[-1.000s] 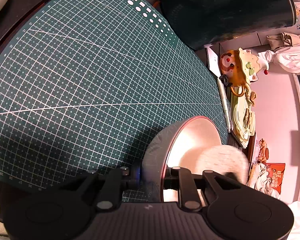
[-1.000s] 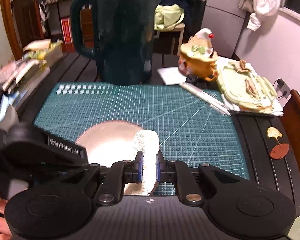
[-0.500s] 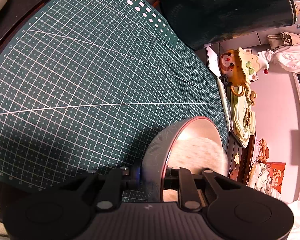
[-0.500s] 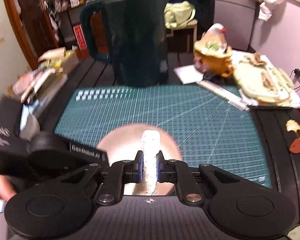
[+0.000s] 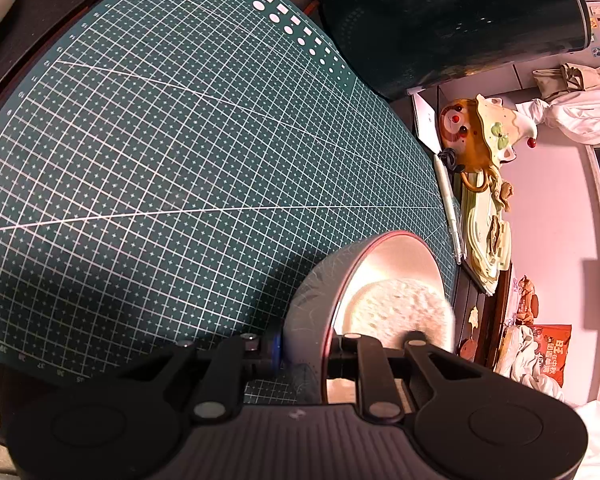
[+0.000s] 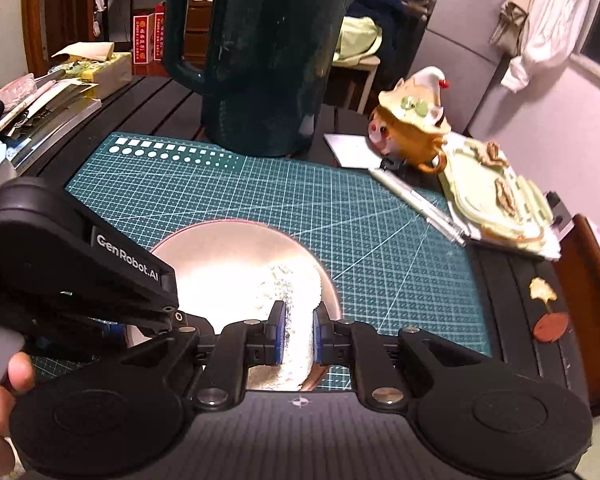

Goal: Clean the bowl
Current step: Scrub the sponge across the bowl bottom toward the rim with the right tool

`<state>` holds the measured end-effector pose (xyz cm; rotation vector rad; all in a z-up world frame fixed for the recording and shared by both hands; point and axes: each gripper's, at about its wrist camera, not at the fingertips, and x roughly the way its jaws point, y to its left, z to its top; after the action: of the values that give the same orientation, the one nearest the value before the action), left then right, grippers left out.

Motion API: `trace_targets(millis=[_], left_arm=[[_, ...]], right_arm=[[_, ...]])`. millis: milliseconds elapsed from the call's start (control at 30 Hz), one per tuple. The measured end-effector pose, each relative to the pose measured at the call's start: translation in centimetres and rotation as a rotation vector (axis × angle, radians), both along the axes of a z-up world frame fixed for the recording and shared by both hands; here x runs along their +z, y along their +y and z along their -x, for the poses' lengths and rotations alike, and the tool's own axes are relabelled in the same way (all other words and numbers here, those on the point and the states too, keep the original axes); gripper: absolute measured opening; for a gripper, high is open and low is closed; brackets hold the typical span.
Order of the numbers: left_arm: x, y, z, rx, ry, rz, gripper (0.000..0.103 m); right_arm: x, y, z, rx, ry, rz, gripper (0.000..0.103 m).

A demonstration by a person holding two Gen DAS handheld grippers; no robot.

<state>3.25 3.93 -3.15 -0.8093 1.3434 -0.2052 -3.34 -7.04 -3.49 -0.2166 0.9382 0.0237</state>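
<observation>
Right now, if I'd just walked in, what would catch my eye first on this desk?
Probably the bowl, lit bright on the green mat, with a white sponge pressed inside it by the right gripper while the left gripper pinches the bowl's rim. Behind the mat stands a big dark jug, and to its right an orange clown teapot.

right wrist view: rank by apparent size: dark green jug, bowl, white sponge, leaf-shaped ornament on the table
1. dark green jug, clearly largest.
2. bowl, partly hidden by the left gripper.
3. white sponge, pinched in the right gripper; its nearness inflates it.
4. leaf-shaped ornament, smallest.
</observation>
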Motion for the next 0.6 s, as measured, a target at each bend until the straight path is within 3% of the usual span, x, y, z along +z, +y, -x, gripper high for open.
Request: trace_targets(millis=[100,367,467,600], left_arm=[[0.0,0.2,0.0,0.001,0.002,0.004,0.019],[0.4,0.3,0.3,0.003,0.004,0.003,0.019],[0.4,0.4,0.3,0.003,0.004,0.004,0.019],[0.6,0.4,0.2,0.004,0.004,0.004,0.018]], right_arm=[[1.1,0.3,0.8,0.007,-0.056,0.081,0.012],[4.6,-2.7,1.1,-0.037,-0.103,-0.081,0.012],[4.1,-3.6,0.5,-0.015,-0.043,-0.24,0.012],[1.5,-2.7,-0.5,-0.016,0.054,-0.293,0.012]])
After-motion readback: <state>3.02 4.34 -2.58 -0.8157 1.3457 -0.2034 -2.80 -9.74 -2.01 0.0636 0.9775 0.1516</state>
